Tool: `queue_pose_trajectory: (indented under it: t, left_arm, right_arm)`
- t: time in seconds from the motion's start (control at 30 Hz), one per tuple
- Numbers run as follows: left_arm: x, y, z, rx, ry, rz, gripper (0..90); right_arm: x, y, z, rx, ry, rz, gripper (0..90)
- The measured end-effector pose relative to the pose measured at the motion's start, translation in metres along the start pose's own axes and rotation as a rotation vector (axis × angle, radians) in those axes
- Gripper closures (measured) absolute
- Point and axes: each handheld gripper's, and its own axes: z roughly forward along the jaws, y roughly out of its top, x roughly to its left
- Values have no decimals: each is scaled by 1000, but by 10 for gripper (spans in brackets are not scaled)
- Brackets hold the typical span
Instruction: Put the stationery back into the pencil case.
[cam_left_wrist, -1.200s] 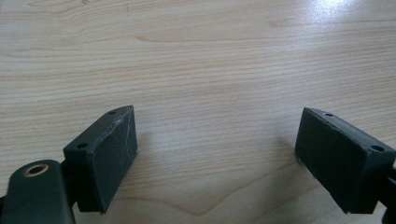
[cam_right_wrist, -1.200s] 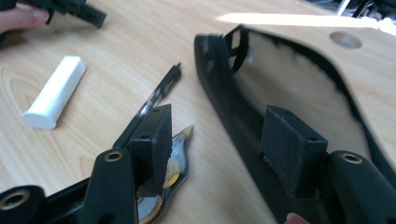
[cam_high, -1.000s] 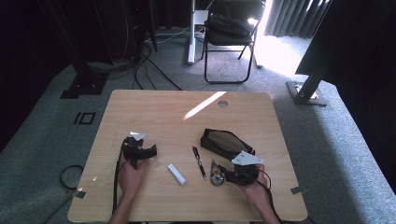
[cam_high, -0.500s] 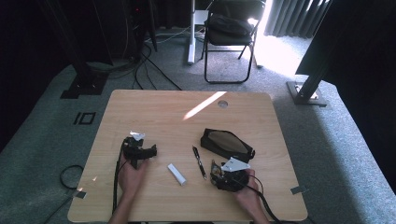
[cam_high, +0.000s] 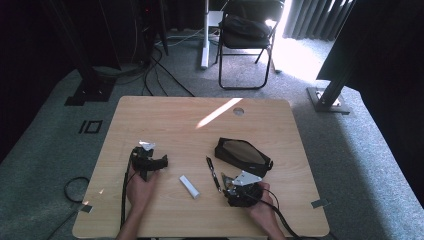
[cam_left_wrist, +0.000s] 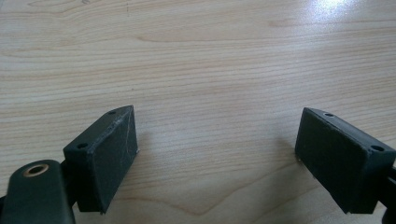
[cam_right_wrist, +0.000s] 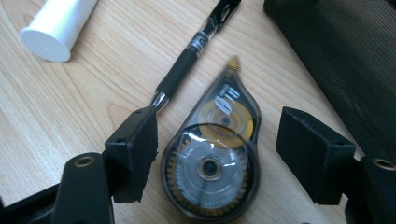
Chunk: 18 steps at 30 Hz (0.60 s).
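Observation:
A clear correction tape dispenser (cam_right_wrist: 212, 163) with a yellow reel lies flat on the wooden table (cam_right_wrist: 56, 116), between the jaws of my right gripper (cam_right_wrist: 217, 140). Those jaws have just been opening; the right pad stands clear of the dispenser and the left pad sits at its edge. A black pen (cam_right_wrist: 187, 70) lies just beyond the left jaw. My right gripper (cam_high: 230, 185) rests near the table's front right, by the pen (cam_high: 213, 172). My left gripper (cam_high: 162, 161) sits at the front left, open (cam_left_wrist: 217, 135), with bare wood between its pads.
A black mesh pouch (cam_high: 243, 154) lies just behind the right gripper, close on its right side (cam_right_wrist: 336, 56). A white cylinder (cam_high: 189, 186) lies between the two grippers and shows at the upper left (cam_right_wrist: 60, 25). A chair (cam_high: 245, 35) stands beyond the table.
The right gripper has moved left and down over the tape dispenser, which lay uncovered beside it before. The left gripper has stayed in place.

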Motion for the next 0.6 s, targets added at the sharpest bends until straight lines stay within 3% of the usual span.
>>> queue_pose_trajectory:
  t: [0.1, 0.6]
  left_arm:
    - [0, 0, 0, 0, 0, 0, 133]
    - [0, 0, 0, -1, 0, 0, 133]
  right_arm:
    - [-2, -1, 1, 18, -14, -7, 322]
    - [-7, -3, 3, 50, 25, -3, 403]
